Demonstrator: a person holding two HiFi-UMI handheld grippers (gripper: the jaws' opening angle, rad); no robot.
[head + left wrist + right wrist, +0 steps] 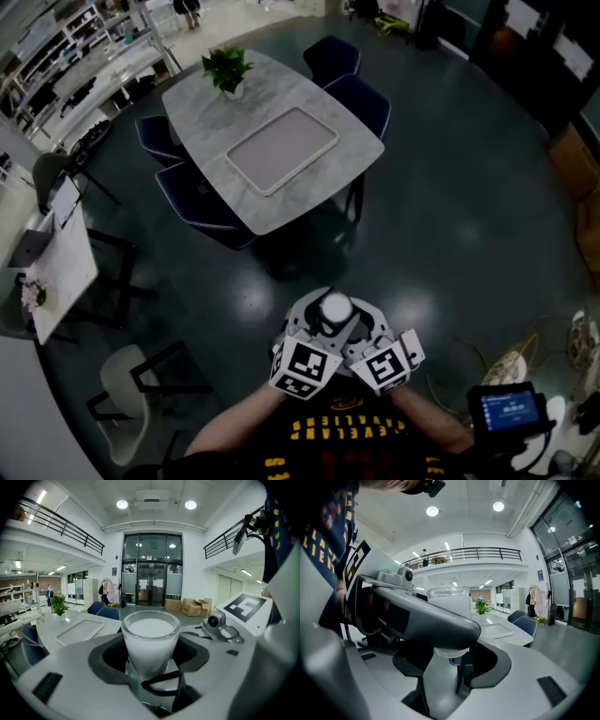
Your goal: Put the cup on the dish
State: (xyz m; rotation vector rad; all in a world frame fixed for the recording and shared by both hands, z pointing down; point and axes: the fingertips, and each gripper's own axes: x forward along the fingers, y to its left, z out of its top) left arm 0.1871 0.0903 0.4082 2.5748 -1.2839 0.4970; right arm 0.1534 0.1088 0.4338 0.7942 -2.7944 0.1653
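Two grippers meet close in front of the person's chest, side by side above the dark floor. The left gripper [307, 323] has its jaws closed round a glass cup [335, 307], which stands upright with the dark pads hugging its lower wall on both sides. The right gripper [367, 323] comes at the same cup from the other side. In the right gripper view the cup's base sits between its pads too, and one jaw of the left gripper crosses in front of the glass. Inside, the cup looks white and cloudy nearly to the rim; whether that is liquid or frosted glass cannot be told.

Well beyond the grippers stands a pale marble-look table [323, 98] with dark blue chairs [368, 101] around it. A white-rimmed rectangular tray [281, 150] lies flat on its middle, its grey bed showing from edge to edge. Past the tray, near the table's far end, a small pot holds a leafy green plant [226, 67].
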